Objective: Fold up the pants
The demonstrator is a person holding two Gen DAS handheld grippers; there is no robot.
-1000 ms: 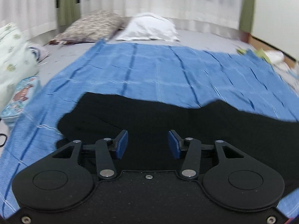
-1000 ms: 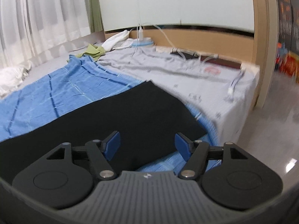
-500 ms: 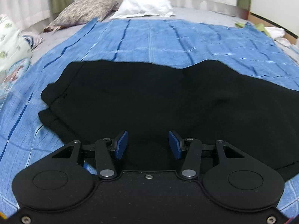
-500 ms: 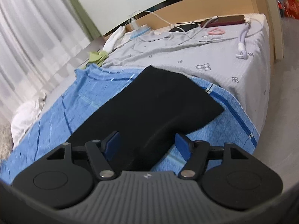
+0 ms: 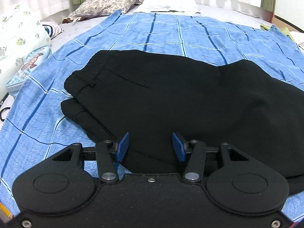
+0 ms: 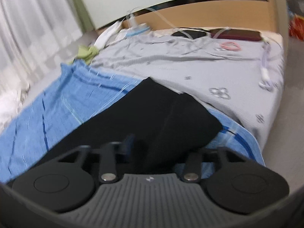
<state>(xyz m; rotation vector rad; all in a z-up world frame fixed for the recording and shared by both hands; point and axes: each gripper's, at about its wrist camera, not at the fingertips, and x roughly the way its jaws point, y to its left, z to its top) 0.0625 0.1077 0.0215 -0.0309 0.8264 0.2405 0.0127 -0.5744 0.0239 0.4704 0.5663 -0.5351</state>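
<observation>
A: While the black pants (image 5: pixel 171 98) lie flat on the blue checked blanket (image 5: pixel 171 32) of the bed, waistband to the left, how are both tools entered?

B: Left tool (image 5: pixel 150 146): gaping over the near edge, nothing pinched. Right tool (image 6: pixel 152 148): jaws just closing over the leg end, likely to lift it; blur hides any bite.

A: Counts?

B: One pants, one blanket, two pillows (image 5: pixel 106 1), two tools.

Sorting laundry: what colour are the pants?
Black pants, clearest in the left wrist view.
</observation>
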